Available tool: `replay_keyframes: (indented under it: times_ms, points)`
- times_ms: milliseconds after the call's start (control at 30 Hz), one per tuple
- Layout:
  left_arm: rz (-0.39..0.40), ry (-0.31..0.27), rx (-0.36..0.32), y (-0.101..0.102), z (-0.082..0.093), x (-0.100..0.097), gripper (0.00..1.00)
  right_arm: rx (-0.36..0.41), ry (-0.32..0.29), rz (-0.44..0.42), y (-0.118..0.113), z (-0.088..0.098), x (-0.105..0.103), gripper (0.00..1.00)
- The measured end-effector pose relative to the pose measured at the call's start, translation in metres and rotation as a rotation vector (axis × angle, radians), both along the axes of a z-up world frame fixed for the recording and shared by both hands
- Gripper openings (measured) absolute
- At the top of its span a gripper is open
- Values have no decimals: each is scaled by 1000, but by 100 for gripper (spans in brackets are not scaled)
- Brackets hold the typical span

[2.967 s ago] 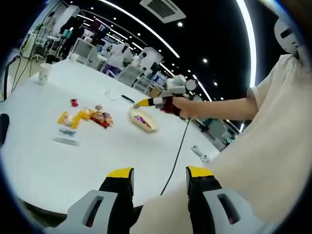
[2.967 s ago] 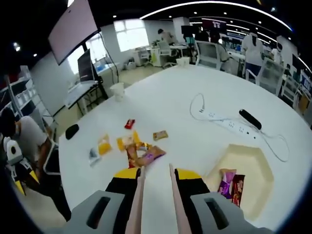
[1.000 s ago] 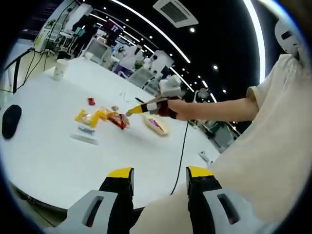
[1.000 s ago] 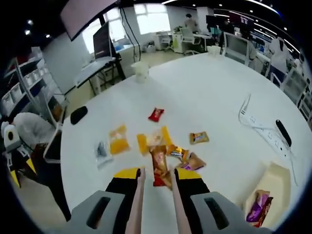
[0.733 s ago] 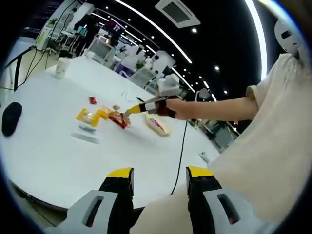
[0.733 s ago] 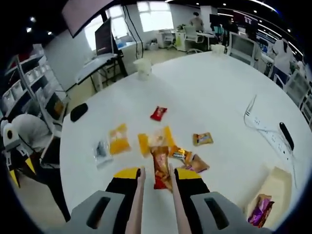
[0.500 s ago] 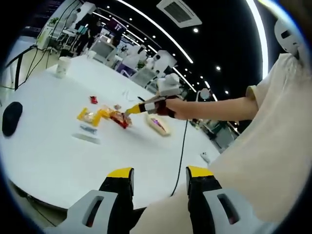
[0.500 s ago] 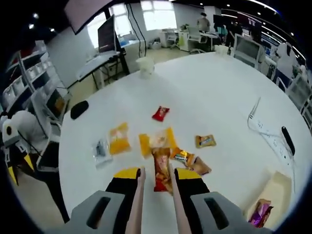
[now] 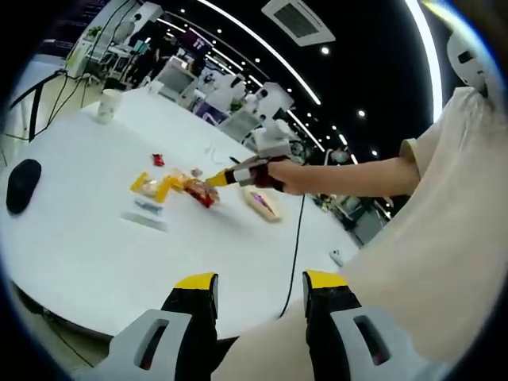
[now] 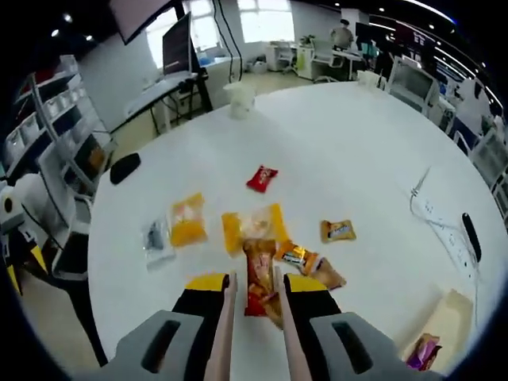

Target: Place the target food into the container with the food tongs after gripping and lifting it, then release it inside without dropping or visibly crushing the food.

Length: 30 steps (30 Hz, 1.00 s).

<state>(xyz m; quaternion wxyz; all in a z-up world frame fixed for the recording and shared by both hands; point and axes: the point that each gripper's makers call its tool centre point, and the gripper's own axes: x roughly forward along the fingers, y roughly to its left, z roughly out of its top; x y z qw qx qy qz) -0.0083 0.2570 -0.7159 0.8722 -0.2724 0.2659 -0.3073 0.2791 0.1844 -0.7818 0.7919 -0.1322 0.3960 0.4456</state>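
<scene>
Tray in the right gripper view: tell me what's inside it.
A purple snack packet lies in the cream tray at the table's edge. The view's rim cuts off the rest of the tray, so anything more inside it cannot be seen.

Bright, even light from ceiling strip lights [image 9: 262, 57]; white table [image 10: 341, 159] nearly glares, shadows soft. Strong fisheye bending at edges, far background slightly soft.

left gripper [image 9: 260, 292]: black jaws, yellow tips, grey slotted bases | right gripper [image 10: 252, 295]: same black jaws with yellow tips on grey bases, two pale tong arms [image 10: 223, 333] running between them | right gripper seen from left gripper view: white box on top, black cable [image 9: 294, 246] trailing down | person: loose cream short sleeve [image 9: 444, 206]
</scene>
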Motion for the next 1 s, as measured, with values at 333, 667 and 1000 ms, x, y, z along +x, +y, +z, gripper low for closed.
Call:
replay_keyframes:
  times_ms: [333, 667, 1000]
  points:
    - [24, 1, -1, 6, 0, 5, 42, -10, 16, 43, 18, -9, -2, 25]
    - [42, 24, -3, 8, -5, 11, 42, -46, 16, 114, 35, -23, 0, 23]
    - [80, 46, -7, 10, -9, 11, 42, -91, 11, 152, 39, -38, 5, 23]
